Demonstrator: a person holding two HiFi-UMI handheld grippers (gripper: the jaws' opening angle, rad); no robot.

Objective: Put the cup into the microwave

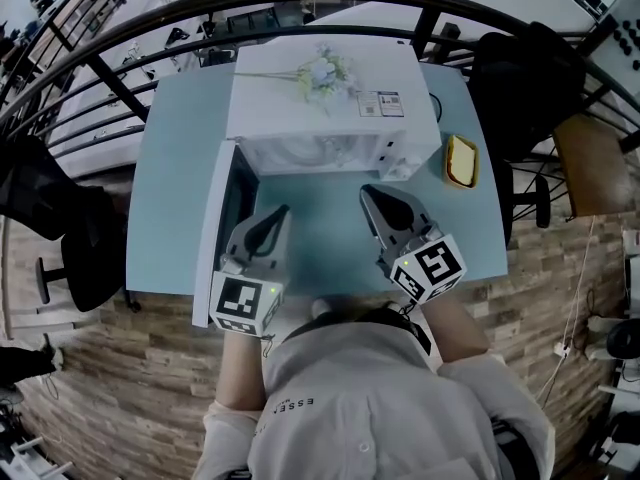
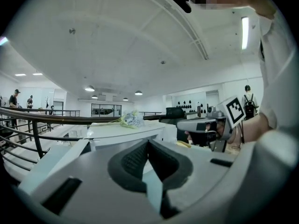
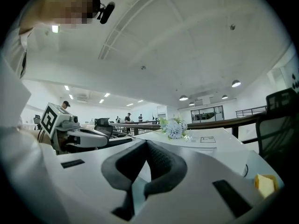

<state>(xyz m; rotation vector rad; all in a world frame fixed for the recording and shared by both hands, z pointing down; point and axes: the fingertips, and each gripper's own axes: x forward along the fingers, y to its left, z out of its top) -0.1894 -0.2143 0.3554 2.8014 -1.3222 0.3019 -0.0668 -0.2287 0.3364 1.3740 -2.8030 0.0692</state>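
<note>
A white microwave (image 1: 320, 98) stands at the back of the light blue table (image 1: 180, 168), with its door (image 1: 215, 228) swung open to the left. Its cavity (image 1: 315, 154) looks pale and blurred, and I cannot make out a cup in it or anywhere else. Both grippers hover in front of the opening. My left gripper (image 1: 280, 211) (image 2: 148, 143) is shut with nothing between its pads. My right gripper (image 1: 368, 190) (image 3: 147, 143) is likewise shut and empty. Each shows in the other's view: the right gripper (image 2: 201, 125) and the left gripper (image 3: 88, 136).
A bunch of pale flowers (image 1: 325, 71) lies on the microwave's top. A yellow object (image 1: 461, 160) sits on the table to the microwave's right. A dark railing (image 1: 300, 3) curves behind the table, and a black chair (image 1: 525, 78) stands at the right.
</note>
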